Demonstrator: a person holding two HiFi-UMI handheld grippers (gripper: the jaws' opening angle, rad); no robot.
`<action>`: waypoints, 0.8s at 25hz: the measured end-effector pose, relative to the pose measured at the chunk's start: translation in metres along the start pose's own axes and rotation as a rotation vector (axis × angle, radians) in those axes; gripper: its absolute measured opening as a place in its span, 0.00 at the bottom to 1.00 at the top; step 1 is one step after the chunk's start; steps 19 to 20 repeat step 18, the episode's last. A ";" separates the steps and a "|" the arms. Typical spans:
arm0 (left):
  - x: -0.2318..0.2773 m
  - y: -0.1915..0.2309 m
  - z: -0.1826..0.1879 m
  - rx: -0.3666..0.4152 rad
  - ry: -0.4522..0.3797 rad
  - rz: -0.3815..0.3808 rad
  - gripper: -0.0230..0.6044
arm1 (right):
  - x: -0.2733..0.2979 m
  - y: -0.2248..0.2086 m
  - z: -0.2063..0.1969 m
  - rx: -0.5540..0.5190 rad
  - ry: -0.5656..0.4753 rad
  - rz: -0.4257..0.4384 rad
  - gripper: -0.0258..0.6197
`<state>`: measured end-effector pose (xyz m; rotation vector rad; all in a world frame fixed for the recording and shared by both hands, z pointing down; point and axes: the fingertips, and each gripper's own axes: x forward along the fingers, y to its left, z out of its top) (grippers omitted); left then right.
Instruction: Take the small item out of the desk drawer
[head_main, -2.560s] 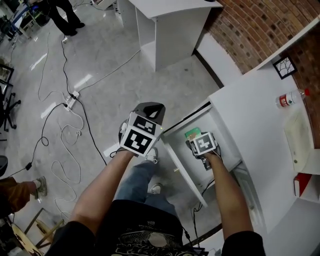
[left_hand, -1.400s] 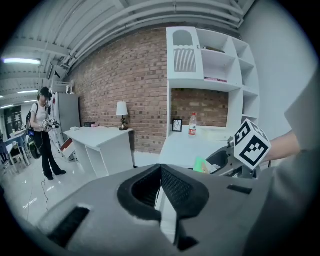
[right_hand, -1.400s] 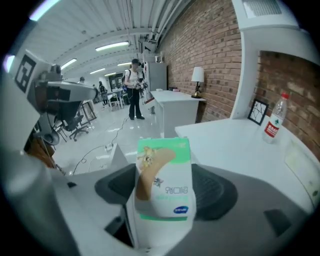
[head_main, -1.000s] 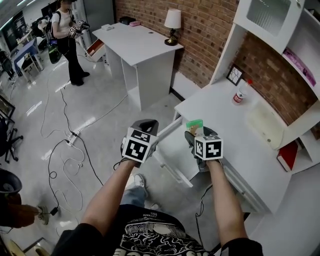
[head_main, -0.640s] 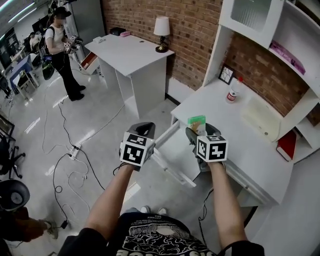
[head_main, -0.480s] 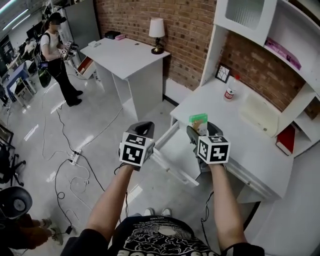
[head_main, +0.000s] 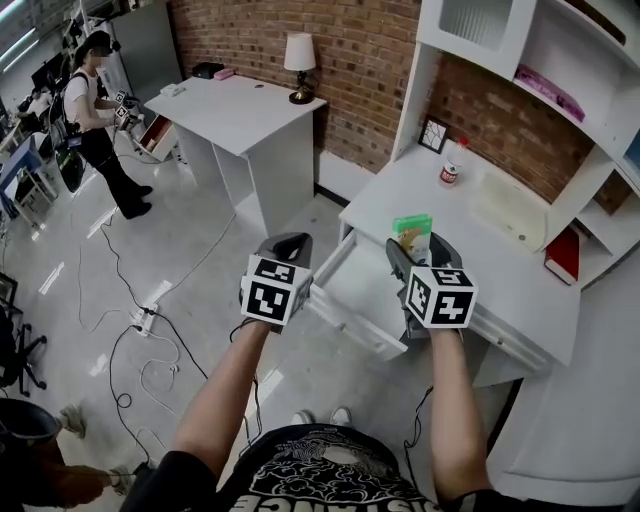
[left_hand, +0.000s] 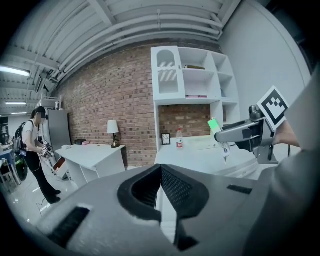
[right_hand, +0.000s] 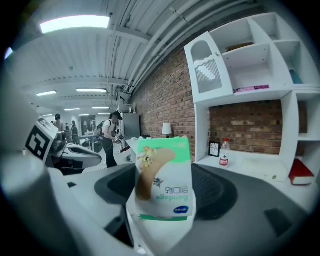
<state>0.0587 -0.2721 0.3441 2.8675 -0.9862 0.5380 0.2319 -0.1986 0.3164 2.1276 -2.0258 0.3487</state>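
My right gripper (head_main: 414, 246) is shut on a small green and white bandage box (head_main: 413, 235) and holds it upright above the front of the white desk (head_main: 470, 255). In the right gripper view the bandage box (right_hand: 164, 185) fills the gap between the two dark jaws. Just left of and below it, the desk drawer (head_main: 360, 290) stands pulled out and looks bare inside. My left gripper (head_main: 286, 245) hangs in the air left of the drawer, shut with nothing in it; its jaws meet in the left gripper view (left_hand: 160, 192).
A plastic bottle (head_main: 450, 164), a small picture frame (head_main: 433, 133) and a white tray (head_main: 510, 212) stand on the desk; a red book (head_main: 562, 255) is at its right end. Shelves rise behind. A second white desk (head_main: 235, 112) with a lamp (head_main: 299, 60) is at the back left. A person (head_main: 92, 110) stands far left; cables lie on the floor.
My right gripper has lifted the bandage box out of the drawer to above the desk's front. My head has tilted up, showing more of the room. The left gripper has hardly moved.
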 end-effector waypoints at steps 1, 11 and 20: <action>-0.003 -0.001 -0.002 0.000 -0.001 -0.004 0.04 | -0.004 0.001 0.001 -0.002 -0.005 -0.008 0.58; -0.020 -0.004 0.001 -0.001 -0.025 -0.010 0.04 | -0.030 0.007 0.008 -0.013 -0.031 -0.038 0.58; -0.028 -0.003 0.006 0.005 -0.032 -0.017 0.04 | -0.034 0.018 0.011 -0.023 -0.032 -0.035 0.58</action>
